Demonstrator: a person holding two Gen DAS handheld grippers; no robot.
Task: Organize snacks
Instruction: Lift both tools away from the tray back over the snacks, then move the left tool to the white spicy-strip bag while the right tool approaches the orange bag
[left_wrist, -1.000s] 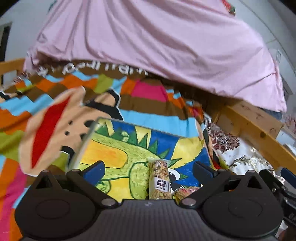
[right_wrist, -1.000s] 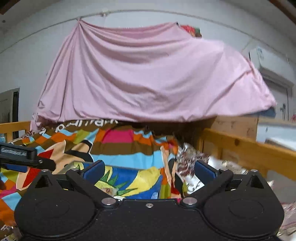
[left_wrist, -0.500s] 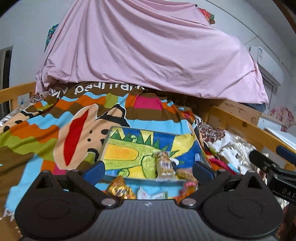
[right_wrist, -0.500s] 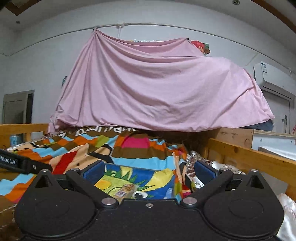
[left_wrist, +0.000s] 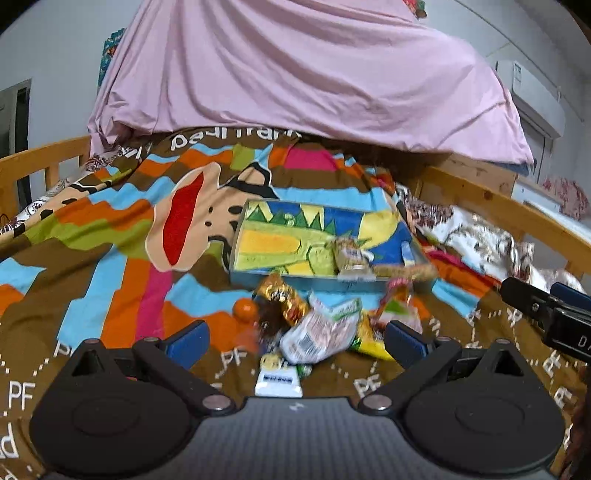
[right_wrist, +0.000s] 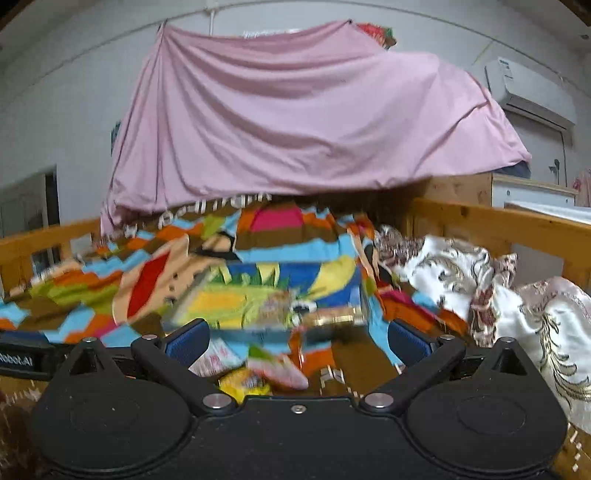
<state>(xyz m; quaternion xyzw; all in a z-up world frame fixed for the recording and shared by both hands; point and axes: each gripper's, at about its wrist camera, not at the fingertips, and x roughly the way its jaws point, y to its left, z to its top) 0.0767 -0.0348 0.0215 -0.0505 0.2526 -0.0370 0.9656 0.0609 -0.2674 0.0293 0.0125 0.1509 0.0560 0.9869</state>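
Snacks (left_wrist: 317, 328) before tray (left_wrist: 258, 275) (jaws apart)

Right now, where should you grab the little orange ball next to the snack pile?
Take the orange ball across its middle, coming down from above with the left gripper wide open. It is round, so any pair of opposite sides works. It lies on the blanket at the pile's left edge, with bare blanket to its left.

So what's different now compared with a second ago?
The left tongs have pulled back from the tray, bringing the loose snack pile on the blanket into view. Neither they nor the right tongs took or dropped anything. Both stay open; the tray's snack bar hasn't moved.
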